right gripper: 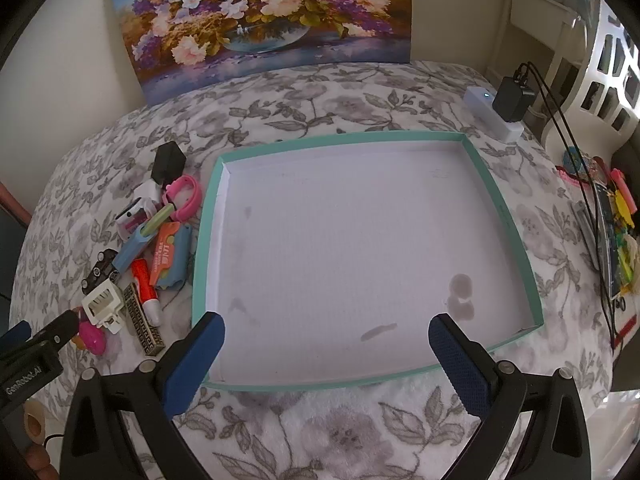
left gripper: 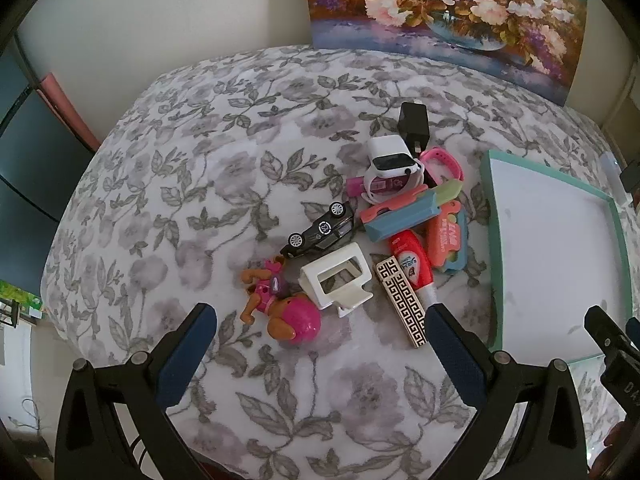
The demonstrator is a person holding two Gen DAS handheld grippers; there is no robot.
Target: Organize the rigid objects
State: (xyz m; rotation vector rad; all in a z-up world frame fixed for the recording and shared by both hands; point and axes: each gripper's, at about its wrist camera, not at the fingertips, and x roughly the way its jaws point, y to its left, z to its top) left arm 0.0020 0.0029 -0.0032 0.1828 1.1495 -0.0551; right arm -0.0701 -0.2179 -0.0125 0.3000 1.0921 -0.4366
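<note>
Sorting has not visibly begun, by my reading: the teal-rimmed tray [right gripper: 516, 216] holds nothing and every toy lies in one heap beside it on the floral blanket [left gripper: 180, 184].

The left gripper [left gripper: 320, 322] hovers over the near end of that heap, tilted down at it, fingers spread wide and holding nothing. Just ahead of its left finger [left gripper: 188, 352] lies the pink pup figurine [left gripper: 280, 304]; between the fingers and a little ahead stands the white plastic holder [left gripper: 338, 278]; touching or just ahead of the right finger [left gripper: 456, 356] are the Greek-key patterned bar [left gripper: 402, 300] and the red tube [left gripper: 412, 264]. Farther ahead are the black toy car [left gripper: 320, 232], a blue-and-coral case [left gripper: 404, 214], a white smartwatch [left gripper: 390, 164], a pink band [left gripper: 442, 160] and a black charger plug [left gripper: 414, 122].

The next move, I judge, calls for lowering the left gripper onto one near piece, likely the figurine or the holder, squeezing, and carrying it rightward into the tray. The crowding means the fingers could nudge neighbours.

The right gripper [right gripper: 326, 346] is poised above the tray's near edge, angled down at its bare white floor, fingers equally wide apart and empty, the heap well off beyond its left finger [right gripper: 196, 360].
</note>
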